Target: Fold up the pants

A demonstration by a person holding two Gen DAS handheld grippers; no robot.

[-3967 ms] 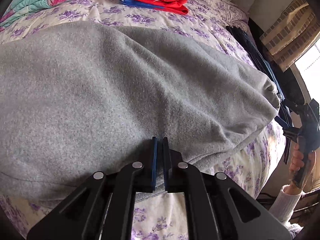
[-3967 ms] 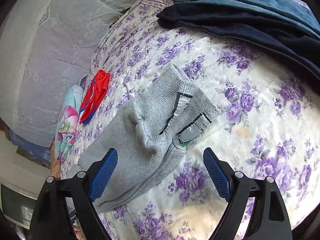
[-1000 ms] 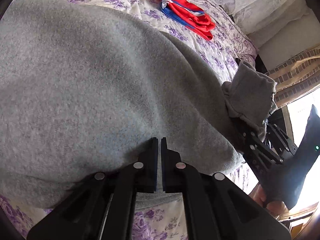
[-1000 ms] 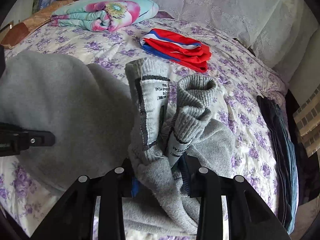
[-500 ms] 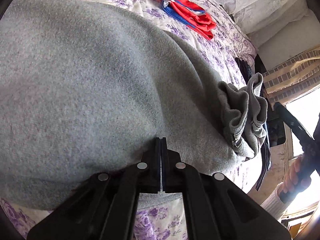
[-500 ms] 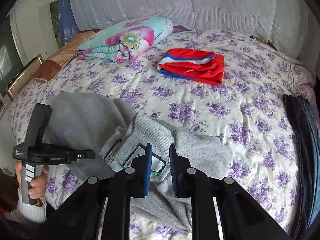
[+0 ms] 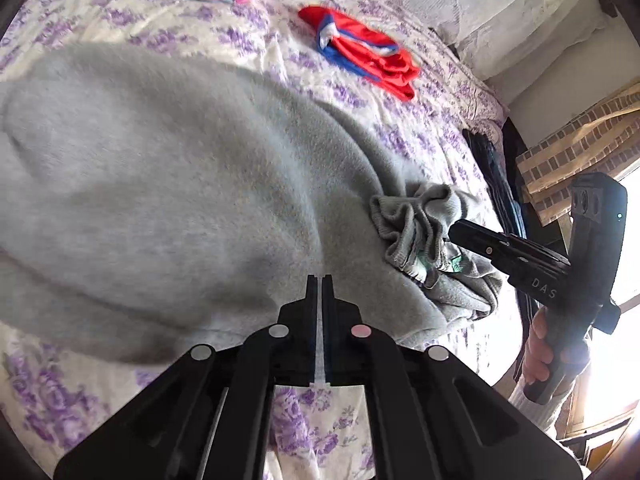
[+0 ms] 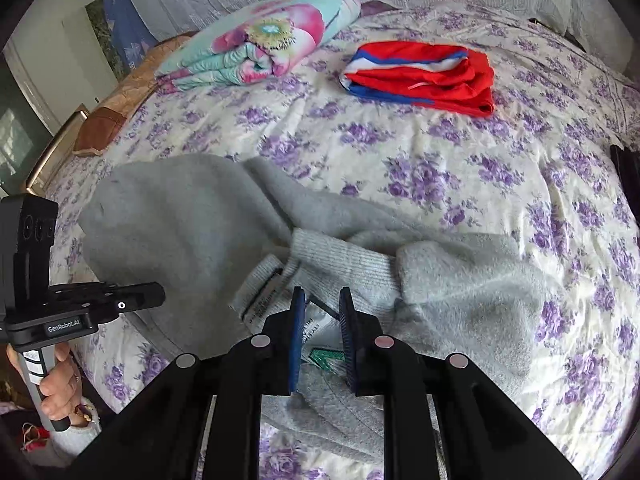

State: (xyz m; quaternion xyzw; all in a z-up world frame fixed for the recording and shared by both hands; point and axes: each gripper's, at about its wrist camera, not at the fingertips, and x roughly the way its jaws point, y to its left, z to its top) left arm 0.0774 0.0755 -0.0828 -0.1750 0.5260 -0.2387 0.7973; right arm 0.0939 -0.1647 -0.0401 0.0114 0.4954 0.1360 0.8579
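1. Grey sweatpants (image 7: 168,184) spread near the front edge of the bed (image 8: 440,152), waist end toward the left front corner, cuffs doubled back at the right.
2. Left tongs (image 7: 319,280) pinched flat, a thin sliver of grey fleece apparently caught between the blades; seen from the right wrist view, the same left tongs (image 8: 158,294) sit at the garment's near-left edge.
3. Right tongs (image 8: 320,304) narrowed since a second ago, now clamped on the bunched ribbed cuffs (image 8: 340,264), white care label and green tag showing between the blue pads.
4. From the left wrist view, right tongs (image 7: 454,230) buried in the crumpled cuff bundle (image 7: 420,220).
5. Changed just now: cuffs carried from the far end toward the waist, both holds lifted a little off the bed.
6. Meaning for the task: lengthwise halving likely under way; cuffs not yet laid level on the waistband.
7. Folded red shorts (image 8: 424,74), rolled floral quilt (image 8: 260,40), dark clothes (image 7: 492,168) at the right edge: all well apart.
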